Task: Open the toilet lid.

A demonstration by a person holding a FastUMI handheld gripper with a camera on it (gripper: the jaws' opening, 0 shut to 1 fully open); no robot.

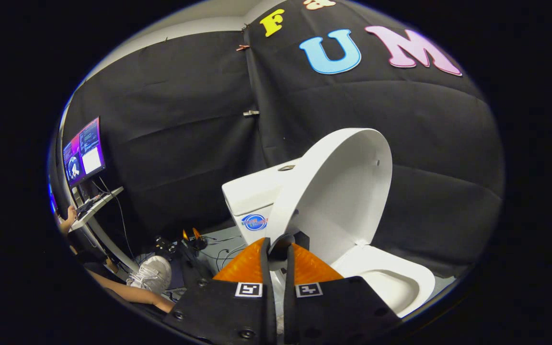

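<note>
1. The toilet lid (340,191) is raised and stands nearly upright, leaning back toward the tank (252,191). Its long axis runs up and down, and its hollow inner side faces to the right, over the bowl.
2. The tongs (277,249) are nearly closed, with only a narrow gap between the two fingers. Their tips are at the lower edge of the lid, close to the hinge; I cannot tell if they press on it.
3. The toilet seat (391,278) lies flat, to the right of the fingers.
4. The toilet stands on a grey floor (218,239) with cables, before a black cloth wall.
5. Far to the left are a monitor (83,152) on a stand and a person's shoe (152,274).
</note>
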